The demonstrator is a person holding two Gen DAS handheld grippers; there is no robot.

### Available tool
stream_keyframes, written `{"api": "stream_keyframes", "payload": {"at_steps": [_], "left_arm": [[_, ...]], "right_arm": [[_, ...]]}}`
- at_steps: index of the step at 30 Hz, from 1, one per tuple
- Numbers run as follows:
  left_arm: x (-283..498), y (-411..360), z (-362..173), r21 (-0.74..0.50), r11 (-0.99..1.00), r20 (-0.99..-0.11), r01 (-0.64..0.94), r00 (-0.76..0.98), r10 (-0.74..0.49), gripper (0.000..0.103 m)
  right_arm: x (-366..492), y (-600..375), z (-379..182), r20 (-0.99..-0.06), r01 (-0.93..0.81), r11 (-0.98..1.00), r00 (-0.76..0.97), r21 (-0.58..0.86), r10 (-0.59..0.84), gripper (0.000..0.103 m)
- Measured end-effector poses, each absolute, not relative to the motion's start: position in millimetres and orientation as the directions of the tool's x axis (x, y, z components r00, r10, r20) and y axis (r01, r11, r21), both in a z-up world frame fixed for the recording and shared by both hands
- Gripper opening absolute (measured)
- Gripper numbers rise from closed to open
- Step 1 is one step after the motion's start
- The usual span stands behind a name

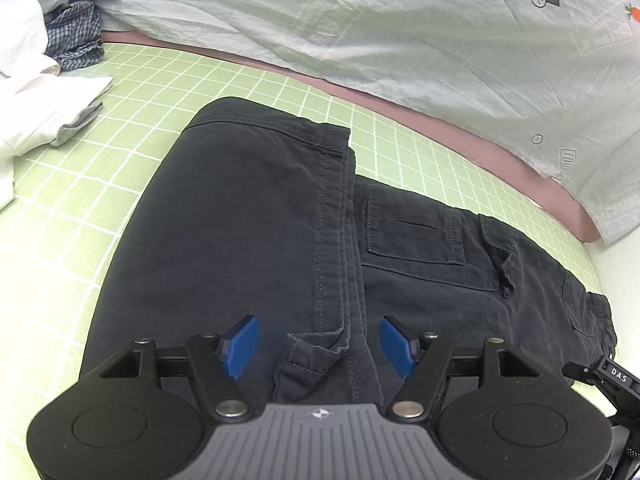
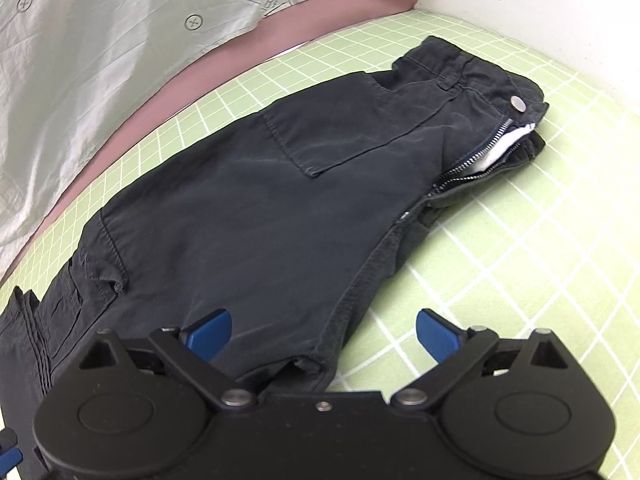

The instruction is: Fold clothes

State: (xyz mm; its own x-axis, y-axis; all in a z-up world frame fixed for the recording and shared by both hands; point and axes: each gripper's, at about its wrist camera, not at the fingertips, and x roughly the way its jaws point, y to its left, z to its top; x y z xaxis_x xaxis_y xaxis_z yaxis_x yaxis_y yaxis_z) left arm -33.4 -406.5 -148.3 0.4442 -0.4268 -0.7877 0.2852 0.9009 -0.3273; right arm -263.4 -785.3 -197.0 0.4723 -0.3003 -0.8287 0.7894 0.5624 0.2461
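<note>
Left wrist view: my left gripper [image 1: 316, 344], fingers spread and empty, hovers over dark trousers [image 1: 248, 216] lying doubled on the green checked mat [image 1: 280, 80], leg hems laid over the seat.

Right wrist view: my right gripper [image 2: 324, 330], likewise released, straddles the trousers' near edge. I judge a fold mid-way; another fold would need both edges pinched.

Bare mat [image 2: 500, 248] right — shorts [image 2: 248, 208] left

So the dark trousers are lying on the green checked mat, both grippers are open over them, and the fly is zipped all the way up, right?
Not quite. In the right wrist view the zipper of the dark trousers is open, white lining showing. The rest holds: green checked mat, left gripper and right gripper open.
</note>
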Motion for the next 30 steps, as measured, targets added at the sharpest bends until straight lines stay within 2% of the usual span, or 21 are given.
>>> {"api": "stream_keyframes", "payload": {"at_steps": [7, 13, 24, 27, 30], "left_arm": [[-26.0, -408.4, -150.8, -0.266, 0.941, -0.815, 0.209, 0.473, -0.335, 0.068], [-17.5, -409.2, -171.9, -0.167, 0.972, -0.88, 0.164, 0.42, -0.222, 0.068], [-10.0, -434.4, -185.4, -0.05, 0.986, -0.911, 0.159, 0.398, -0.11, 0.079], [-10.5, -439.7, -187.0, -0.02, 0.986, -0.911, 0.168, 0.402, -0.087, 0.081], [-8.4, -441.8, -187.6, -0.009, 0.986, -0.915, 0.168, 0.396, -0.075, 0.082]], "right_arm": [[-288.2, -824.2, -200.3, -0.836, 0.846, 0.478, 0.429, 0.238, -0.343, 0.098], [-303.7, -863.7, -203.9, -0.832, 0.88, 0.416, 0.4, 0.231, -0.385, 0.098], [-281.6, -931.6, -202.0, -0.809, 0.91, 0.369, 0.358, 0.19, -0.467, 0.101], [-272.9, -941.5, -199.5, -0.795, 0.932, 0.34, 0.301, 0.128, -0.527, 0.101], [-264.0, -953.8, -204.4, -0.802, 0.927, 0.348, 0.31, 0.137, -0.511, 0.101]]}}
